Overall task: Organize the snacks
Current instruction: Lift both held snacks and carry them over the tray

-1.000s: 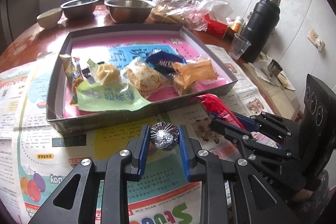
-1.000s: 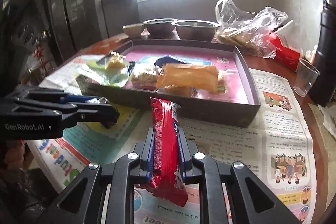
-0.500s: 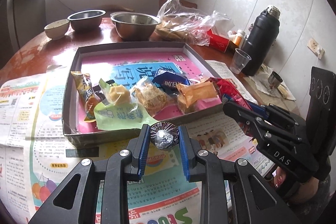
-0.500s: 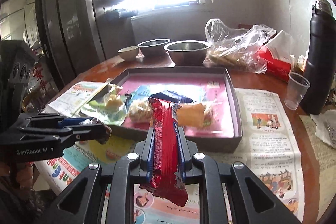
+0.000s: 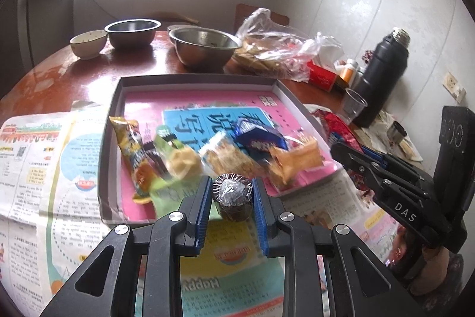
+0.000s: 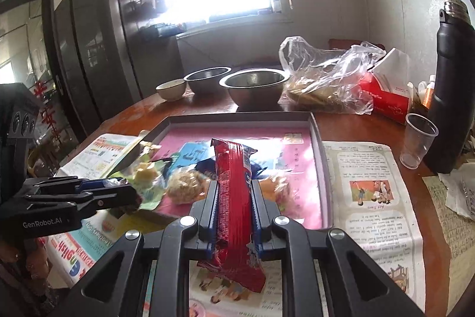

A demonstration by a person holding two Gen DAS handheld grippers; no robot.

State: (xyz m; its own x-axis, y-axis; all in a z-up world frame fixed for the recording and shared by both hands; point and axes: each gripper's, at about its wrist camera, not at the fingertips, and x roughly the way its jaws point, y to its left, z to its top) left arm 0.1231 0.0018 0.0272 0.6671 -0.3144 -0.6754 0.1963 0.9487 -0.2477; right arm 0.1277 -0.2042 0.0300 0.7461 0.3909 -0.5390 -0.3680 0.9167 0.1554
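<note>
Your left tongs (image 5: 232, 199) clamp a foil-topped cupcake (image 5: 232, 196) and your right tongs (image 6: 234, 208) pinch a red wafer pack (image 6: 234, 198) lengthwise, both raised over the tray's (image 5: 196, 79) near edge, apparently ready to join the 5-odd snacks inside.

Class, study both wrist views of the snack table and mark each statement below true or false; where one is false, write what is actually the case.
1. The left gripper is shut on a foil-wrapped cupcake. True.
2. The right gripper is empty. False: it is shut on a long red snack pack.
3. The tray already holds several wrapped snacks. True.
4. The clear plastic cup stands inside the tray. False: it stands on the table beside the black flask.
5. Two metal bowls sit beyond the tray. True.
</note>
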